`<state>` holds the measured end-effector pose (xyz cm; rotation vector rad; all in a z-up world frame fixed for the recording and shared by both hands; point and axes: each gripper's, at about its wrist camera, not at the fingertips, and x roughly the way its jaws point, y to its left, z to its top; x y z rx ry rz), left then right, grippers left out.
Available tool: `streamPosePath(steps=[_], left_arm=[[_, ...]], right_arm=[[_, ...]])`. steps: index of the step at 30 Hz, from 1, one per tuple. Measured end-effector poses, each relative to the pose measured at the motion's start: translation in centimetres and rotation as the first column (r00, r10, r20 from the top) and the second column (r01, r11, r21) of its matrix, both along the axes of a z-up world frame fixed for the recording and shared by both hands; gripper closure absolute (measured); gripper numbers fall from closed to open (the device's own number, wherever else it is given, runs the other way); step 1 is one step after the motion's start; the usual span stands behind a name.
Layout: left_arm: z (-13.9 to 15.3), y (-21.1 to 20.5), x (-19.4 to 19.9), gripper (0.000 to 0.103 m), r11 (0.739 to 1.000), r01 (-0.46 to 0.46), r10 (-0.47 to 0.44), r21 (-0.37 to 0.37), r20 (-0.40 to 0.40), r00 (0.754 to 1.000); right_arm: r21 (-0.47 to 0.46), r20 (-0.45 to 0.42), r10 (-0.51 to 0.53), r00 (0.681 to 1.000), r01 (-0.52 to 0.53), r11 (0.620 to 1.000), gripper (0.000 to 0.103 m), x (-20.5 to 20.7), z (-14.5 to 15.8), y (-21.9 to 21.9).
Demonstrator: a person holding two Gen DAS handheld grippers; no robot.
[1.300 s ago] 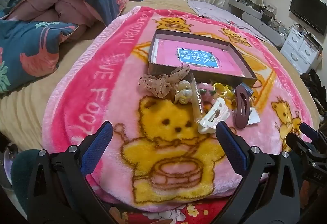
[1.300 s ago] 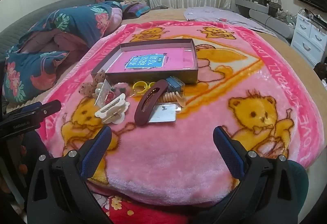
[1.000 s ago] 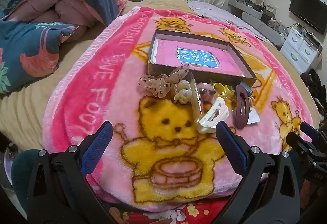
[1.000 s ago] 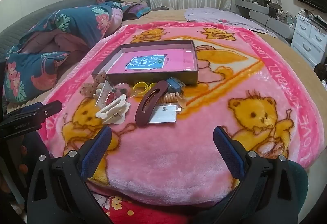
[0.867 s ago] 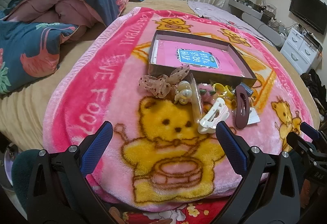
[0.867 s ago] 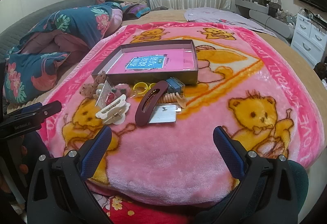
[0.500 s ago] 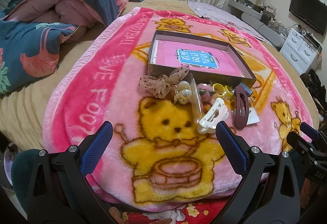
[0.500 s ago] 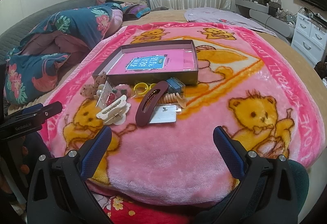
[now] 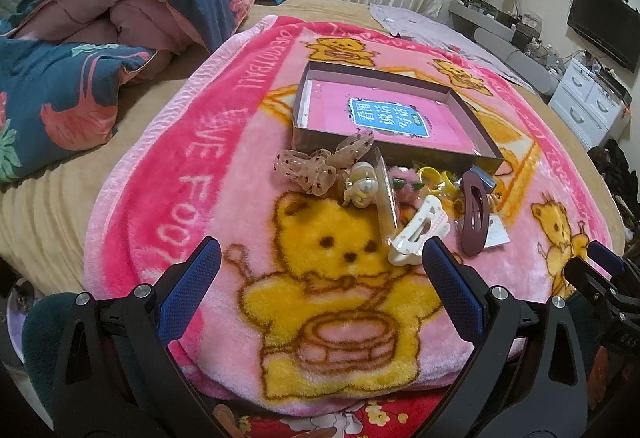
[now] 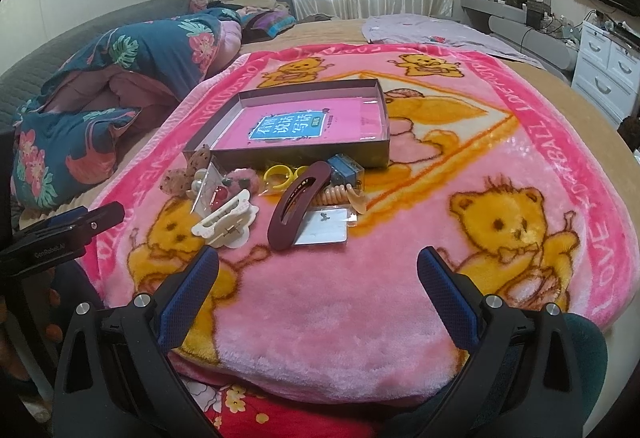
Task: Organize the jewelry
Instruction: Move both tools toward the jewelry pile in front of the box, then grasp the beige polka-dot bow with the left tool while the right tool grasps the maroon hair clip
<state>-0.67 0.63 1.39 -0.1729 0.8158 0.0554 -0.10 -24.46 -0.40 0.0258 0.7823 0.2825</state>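
Note:
A shallow brown box (image 9: 478, 126) (image 10: 304, 156) with a pink book lying in it rests on the pink bear blanket (image 9: 200, 174). In front of the box lies a heap of hair pieces: a white claw clip (image 9: 416, 234) (image 10: 224, 220), a maroon barrette (image 9: 474, 216) (image 10: 298, 202), a sheer bow scrunchie (image 9: 316, 166), a pearl clip (image 9: 362, 188), yellow rings (image 10: 282, 172). My left gripper (image 9: 318, 286) hangs open near the blanket's front edge, short of the heap. My right gripper (image 10: 318, 284) is open too, below the barrette, holding nothing.
A folded floral quilt (image 9: 100, 18) lies at the left of the bed. A white drawer unit (image 10: 608, 70) and a TV (image 9: 604, 24) stand to the right. The blanket's front edge (image 10: 320, 386) drops off just ahead of the grippers.
Both views have crept slightly forward toward the heap; nothing was grasped or moved and both grippers stay open.

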Motion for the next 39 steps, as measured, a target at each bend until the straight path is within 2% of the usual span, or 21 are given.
streamPosePath(steps=[13, 19, 22, 30, 35, 39], left_arm=[[-1.2, 2.7, 1.0, 0.008, 0.997, -0.071, 0.071, -0.024, -0.024, 0.997], [-1.8, 4.3, 1.5, 0.008, 0.994, -0.111, 0.11, -0.023, -0.036, 0.993], [-1.9, 4.7, 1.8, 0.008, 0.992, -0.12, 0.119, -0.024, -0.038, 0.992], [-2.3, 5.2, 3.4, 0.008, 0.993, -0.116, 0.114, -0.031, -0.048, 0.992], [-3.1, 4.9, 5.1, 0.008, 0.995, -0.083, 0.077, -0.059, -0.085, 0.993], [-3.6, 4.4, 6.6, 0.008, 0.997, -0.039, 0.033, -0.062, -0.1, 0.994]], right_arm=[[-0.052, -0.052, 0.037, 0.998, -0.039, 0.998, 0.004, 3.0, 0.2, 1.6], [-0.013, -0.09, 0.07, 0.994, -0.071, 0.997, 0.004, 4.5, -0.5, 2.6], [0.035, -0.097, 0.085, 0.992, -0.082, 0.996, 0.004, 5.1, -0.7, 2.8], [0.019, -0.121, 0.087, 0.989, -0.085, 0.996, 0.004, 8.0, -2.6, 3.8], [0.005, -0.134, 0.084, 0.987, -0.084, 0.996, 0.005, 9.5, -3.5, 4.5], [-0.023, -0.134, 0.088, 0.987, -0.092, 0.996, 0.013, 10.4, -4.0, 5.2]])
